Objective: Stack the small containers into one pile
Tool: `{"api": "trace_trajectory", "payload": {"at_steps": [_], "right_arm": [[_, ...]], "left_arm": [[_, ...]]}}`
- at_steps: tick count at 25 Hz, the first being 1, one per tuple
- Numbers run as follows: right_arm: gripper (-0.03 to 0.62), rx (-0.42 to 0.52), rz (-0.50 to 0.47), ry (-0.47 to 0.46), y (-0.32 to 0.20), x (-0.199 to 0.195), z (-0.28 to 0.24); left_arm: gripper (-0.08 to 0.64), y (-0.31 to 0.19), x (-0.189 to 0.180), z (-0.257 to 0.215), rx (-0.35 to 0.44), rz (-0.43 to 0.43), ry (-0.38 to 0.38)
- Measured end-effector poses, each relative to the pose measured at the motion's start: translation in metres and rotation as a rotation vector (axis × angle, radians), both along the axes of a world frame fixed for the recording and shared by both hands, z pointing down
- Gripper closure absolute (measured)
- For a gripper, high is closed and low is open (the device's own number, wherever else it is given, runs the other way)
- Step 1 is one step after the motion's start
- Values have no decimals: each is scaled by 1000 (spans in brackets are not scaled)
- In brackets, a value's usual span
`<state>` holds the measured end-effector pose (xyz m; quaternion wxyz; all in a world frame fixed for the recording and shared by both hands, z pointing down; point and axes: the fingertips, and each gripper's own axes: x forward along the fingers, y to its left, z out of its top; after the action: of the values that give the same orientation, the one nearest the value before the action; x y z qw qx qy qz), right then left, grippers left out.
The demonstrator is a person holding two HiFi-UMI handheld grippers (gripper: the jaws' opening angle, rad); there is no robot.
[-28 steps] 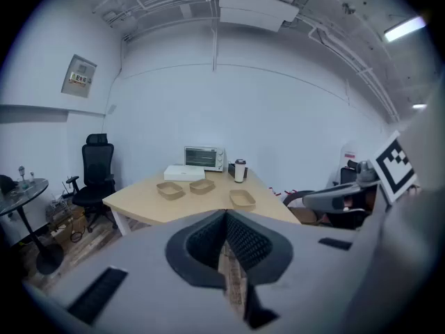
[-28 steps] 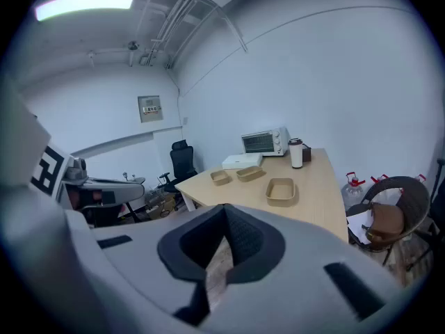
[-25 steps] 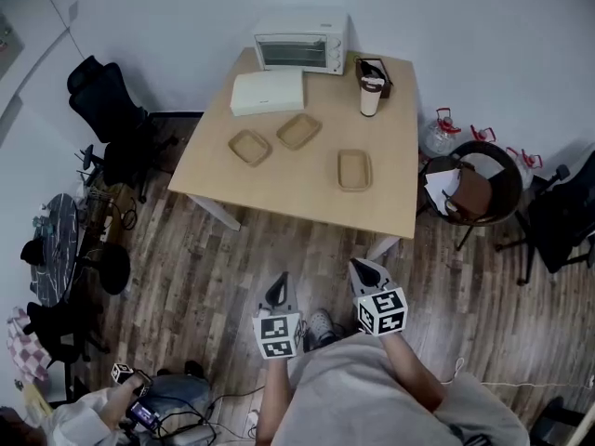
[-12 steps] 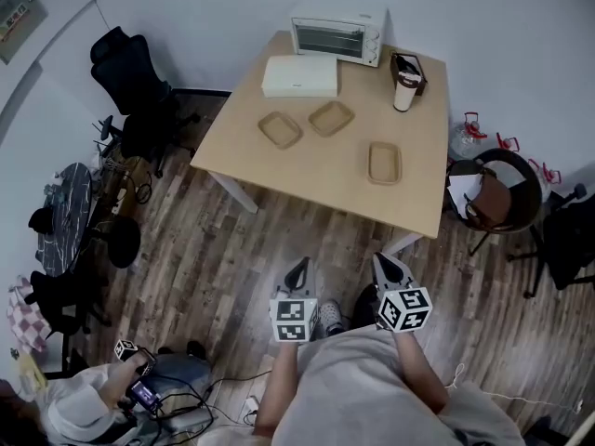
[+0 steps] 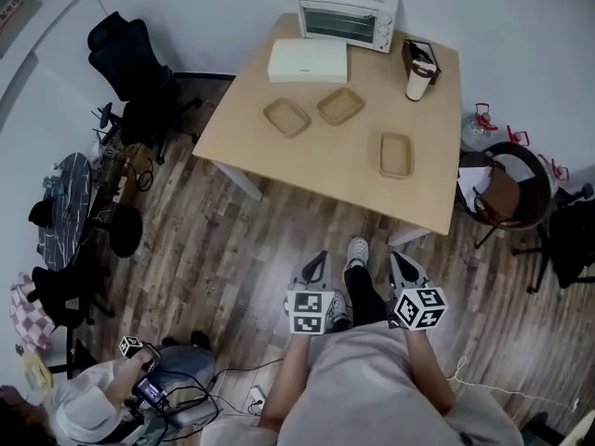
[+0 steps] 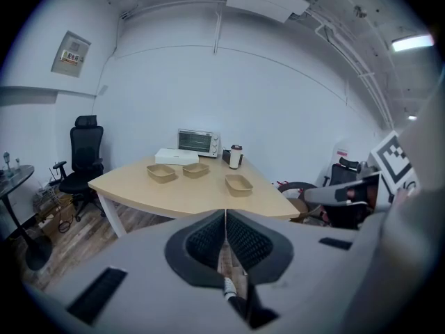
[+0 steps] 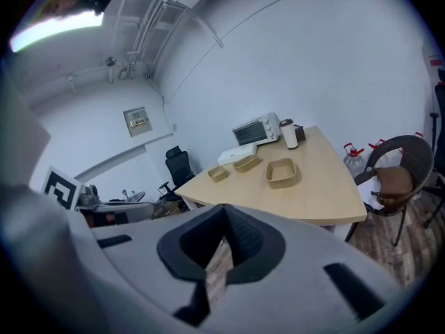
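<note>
Three small tan containers lie apart on the wooden table (image 5: 316, 170): one at left (image 5: 286, 117), one in the middle (image 5: 340, 106), one at right (image 5: 396, 154). The gripper views show them too, with the right-hand container (image 6: 238, 183) (image 7: 281, 172) nearest. My left gripper (image 5: 319, 260) and right gripper (image 5: 400, 260) hang over the floor, well short of the table's near edge. Both are shut with nothing between the jaws.
On the table's far side stand a toaster oven (image 5: 349, 11), a white box (image 5: 308, 60) and a cup (image 5: 417, 80). A black office chair (image 5: 125, 59) is at left, a round brown chair (image 5: 503, 189) at right. A crouching person (image 5: 139, 398) is behind me.
The table has shifted in the head view and the grippers sit lower in the frame, as the person's head and body have moved. Both grippers stay shut. The containers lie as before.
</note>
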<state>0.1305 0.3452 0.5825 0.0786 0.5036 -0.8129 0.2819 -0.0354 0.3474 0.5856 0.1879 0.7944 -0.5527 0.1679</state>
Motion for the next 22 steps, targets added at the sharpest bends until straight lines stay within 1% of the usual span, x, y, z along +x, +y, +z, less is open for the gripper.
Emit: {"api": "trace_trajectory", "payload": {"at_steps": [2, 4, 9, 11, 13, 15, 18, 22], "right_arm": [[591, -8, -9, -36, -10, -4, 0], [589, -6, -18, -78, -22, -9, -3], [589, -3, -34, -81, -55, -12, -5], [589, -2, -44, -112, -70, -10, -8], [589, -4, -63, -142, -91, -12, -9], [589, -3, -75, -115, -113, -11, -8], [589, 1, -81, -28, -145, -6, -5], [589, -6, -65, 40, -192, 8, 0]], "left_arm": [[554, -8, -3, 1, -1, 2, 4], [554, -18, -5, 0, -9, -2, 24], [554, -52, 2, -5, -15, 10, 54], [554, -68, 10, -8, -10, 30, 81], [555, -86, 14, -7, -6, 48, 90], [555, -104, 15, -5, -9, 59, 83], [555, -133, 13, -6, -18, 66, 81], [555, -177, 8, -14, 2, 46, 94]]}}
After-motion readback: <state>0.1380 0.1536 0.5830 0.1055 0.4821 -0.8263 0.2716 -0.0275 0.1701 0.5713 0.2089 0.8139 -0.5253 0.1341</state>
